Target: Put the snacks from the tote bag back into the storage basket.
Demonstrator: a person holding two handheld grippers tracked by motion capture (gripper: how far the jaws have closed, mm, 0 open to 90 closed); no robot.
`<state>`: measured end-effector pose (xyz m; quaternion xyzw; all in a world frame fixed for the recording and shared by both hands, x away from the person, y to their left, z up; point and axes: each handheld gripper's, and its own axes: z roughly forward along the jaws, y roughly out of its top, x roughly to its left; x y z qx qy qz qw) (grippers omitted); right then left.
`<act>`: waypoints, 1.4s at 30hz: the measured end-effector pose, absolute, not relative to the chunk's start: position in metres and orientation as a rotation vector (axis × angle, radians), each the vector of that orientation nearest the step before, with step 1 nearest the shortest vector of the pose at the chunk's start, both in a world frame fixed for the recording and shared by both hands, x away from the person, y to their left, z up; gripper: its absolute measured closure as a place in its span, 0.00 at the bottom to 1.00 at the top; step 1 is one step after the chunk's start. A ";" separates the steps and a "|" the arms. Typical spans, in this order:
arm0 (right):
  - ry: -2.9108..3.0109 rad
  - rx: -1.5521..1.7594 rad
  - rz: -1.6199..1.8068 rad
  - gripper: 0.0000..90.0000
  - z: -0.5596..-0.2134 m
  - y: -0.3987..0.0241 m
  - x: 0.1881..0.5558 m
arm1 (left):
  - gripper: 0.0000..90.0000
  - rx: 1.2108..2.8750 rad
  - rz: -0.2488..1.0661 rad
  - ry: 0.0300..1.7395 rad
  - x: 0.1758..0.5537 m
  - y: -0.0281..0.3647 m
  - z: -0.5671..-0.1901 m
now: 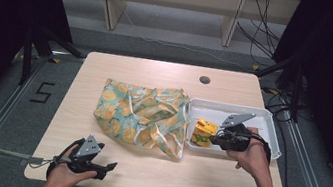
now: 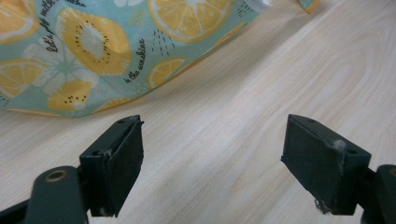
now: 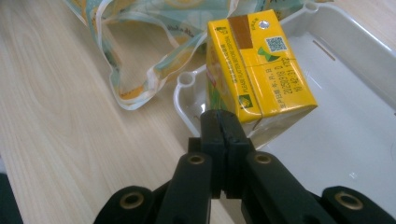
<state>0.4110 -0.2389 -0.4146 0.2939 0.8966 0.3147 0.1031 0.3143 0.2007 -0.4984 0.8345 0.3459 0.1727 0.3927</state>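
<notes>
The yellow drink carton [image 3: 254,70] stands upright, long axis vertical, at the near-left corner of the white tray [image 3: 355,140], where the right tongs [image 3: 225,122], reaching level, are pressed together beside its lower corner, while the left tongs [image 2: 212,163] rest apart on the desk [image 2: 261,93].

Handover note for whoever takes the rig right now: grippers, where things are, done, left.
Right gripper: jaws shut, tips at the lower corner of the yellow carton; whether they pinch its edge I cannot tell.
Left gripper: open, empty, low over the table, near the fruit-print bag.
Carton stands at the near left corner of the white tray, beside the bag.
Done: carton reached. Left, probably: get a firm hold, then move it into the bag.
</notes>
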 end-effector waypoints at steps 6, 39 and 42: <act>2.637 0.878 0.919 1.00 -0.414 -0.239 0.411 | 0.22 2.122 0.427 0.884 0.314 0.201 -0.499; 2.513 0.910 1.023 0.94 -0.402 -0.259 0.411 | 0.22 2.117 0.431 0.895 0.315 0.203 -0.497; 2.497 0.950 1.040 0.88 -0.399 -0.263 0.411 | 0.22 2.088 0.447 0.920 0.316 0.204 -0.497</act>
